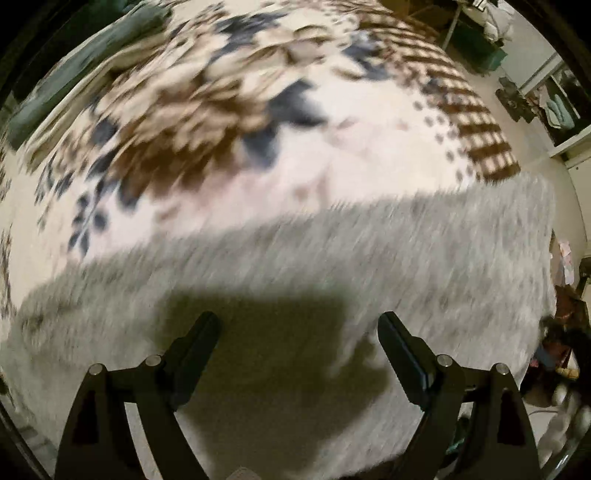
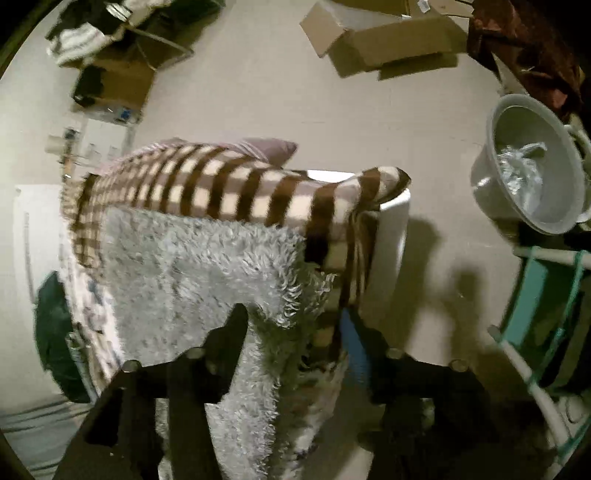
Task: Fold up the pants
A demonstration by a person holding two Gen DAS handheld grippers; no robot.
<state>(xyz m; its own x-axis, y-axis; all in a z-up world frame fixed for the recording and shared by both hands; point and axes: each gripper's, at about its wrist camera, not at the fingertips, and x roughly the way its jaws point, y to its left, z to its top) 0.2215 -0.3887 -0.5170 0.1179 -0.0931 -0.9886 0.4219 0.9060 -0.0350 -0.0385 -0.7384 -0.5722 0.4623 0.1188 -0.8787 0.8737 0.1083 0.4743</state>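
The pants [image 1: 332, 258] are grey and fluffy. They lie spread across a patterned blanket [image 1: 221, 110] on the bed, blurred by motion in the left wrist view. My left gripper [image 1: 297, 325] is open just above the grey fabric, holding nothing. In the right wrist view the same fluffy pants [image 2: 207, 266] lie near the bed's corner, over the brown checked edge of the blanket [image 2: 229, 184]. My right gripper [image 2: 295, 317] is open, its fingers either side of the pants' edge, which hangs between them.
Beyond the bed corner is bare floor with an open cardboard box [image 2: 384, 40], a grey bucket [image 2: 532, 162] with plastic inside, a teal rack [image 2: 546, 295] at right, and clutter with clothes [image 2: 92, 33] at far left. A dark green item [image 2: 51, 325] lies by the bed.
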